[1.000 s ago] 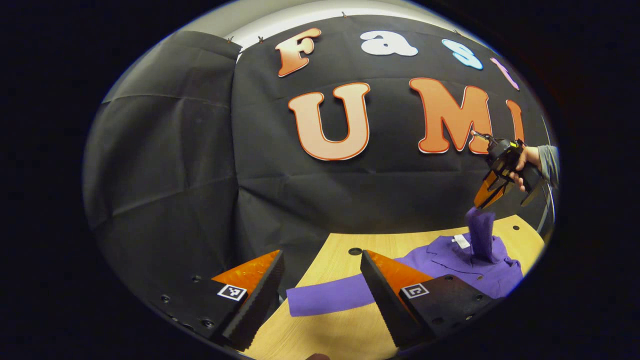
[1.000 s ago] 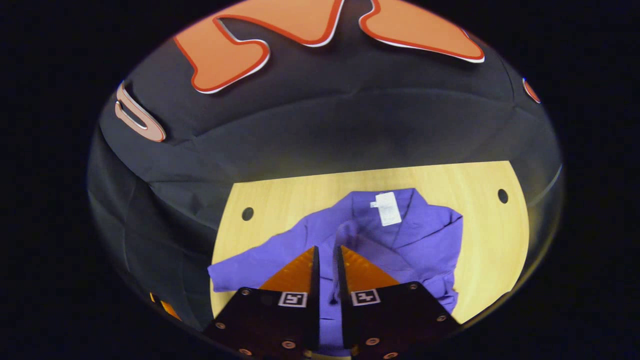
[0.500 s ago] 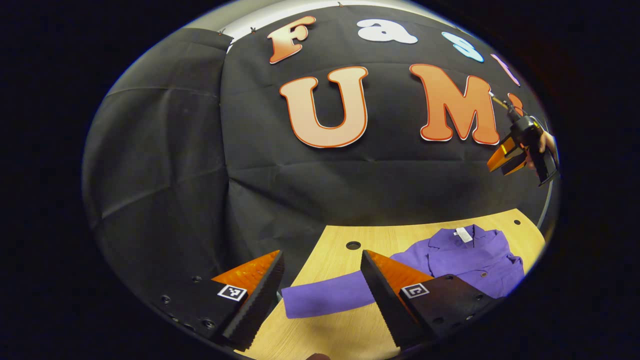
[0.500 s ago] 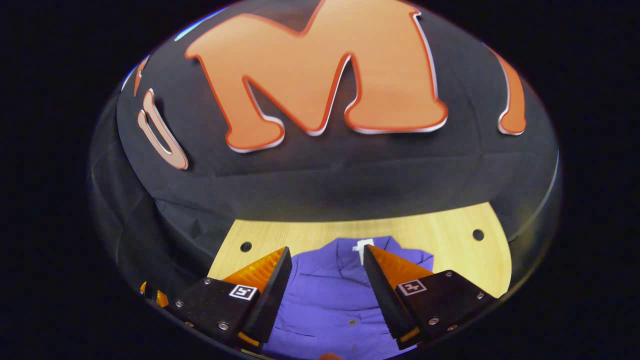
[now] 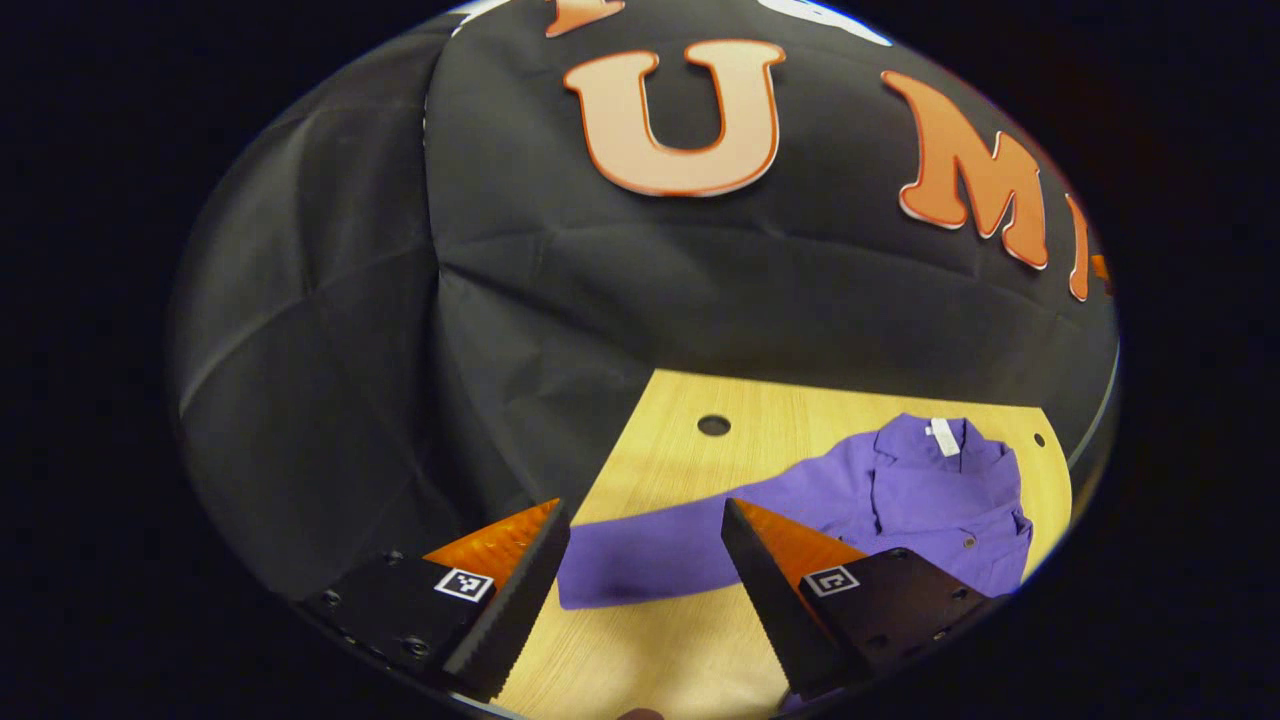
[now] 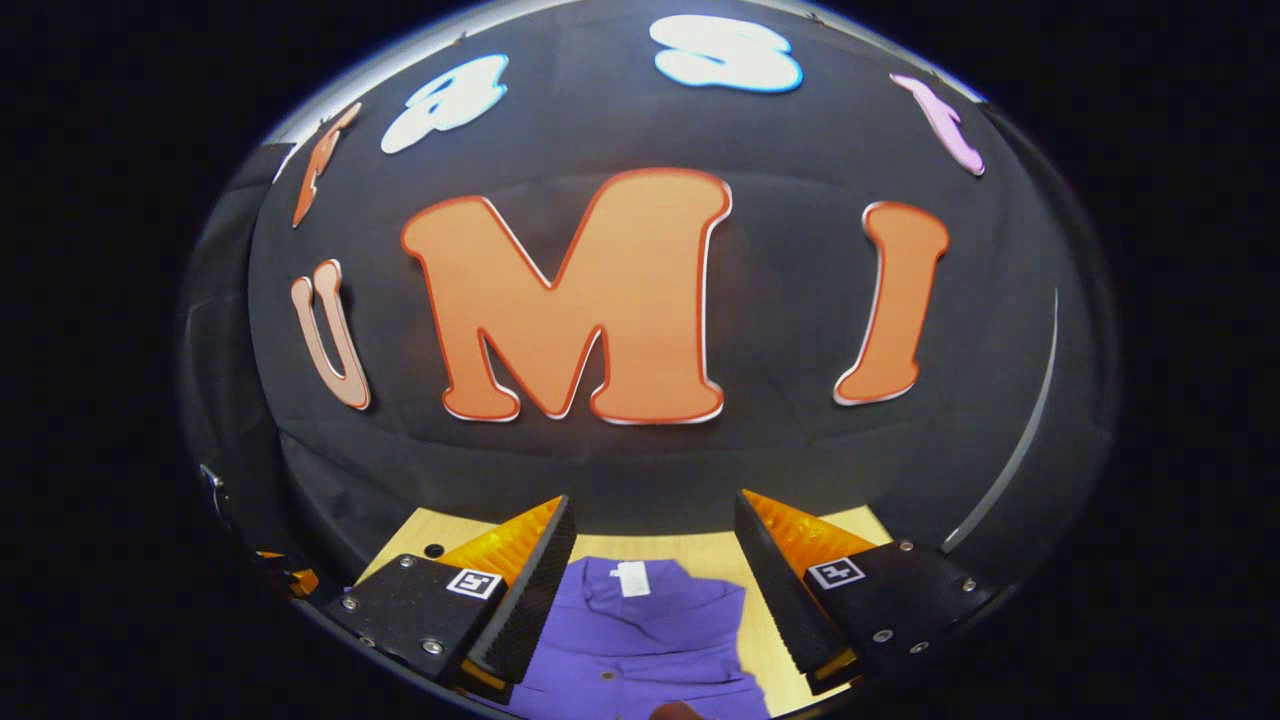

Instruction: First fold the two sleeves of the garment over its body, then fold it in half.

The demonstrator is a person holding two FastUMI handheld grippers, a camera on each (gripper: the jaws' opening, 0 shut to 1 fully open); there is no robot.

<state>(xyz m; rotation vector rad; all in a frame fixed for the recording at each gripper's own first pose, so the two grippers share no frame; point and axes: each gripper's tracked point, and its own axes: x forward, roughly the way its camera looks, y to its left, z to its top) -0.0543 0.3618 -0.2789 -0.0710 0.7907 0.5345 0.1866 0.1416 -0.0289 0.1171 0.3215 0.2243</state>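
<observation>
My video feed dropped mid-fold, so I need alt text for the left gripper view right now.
The left gripper is open above a wooden table, its fingers framing the outstretched sleeve of a purple garment. The sleeve lies flat and unfolded, and the garment's body lies to the right, a white tag at its collar.

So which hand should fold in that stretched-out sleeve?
Probably the left. Its open tongs hover right above the sleeve end, while the right tongs, open too, sit over the collar.
</observation>
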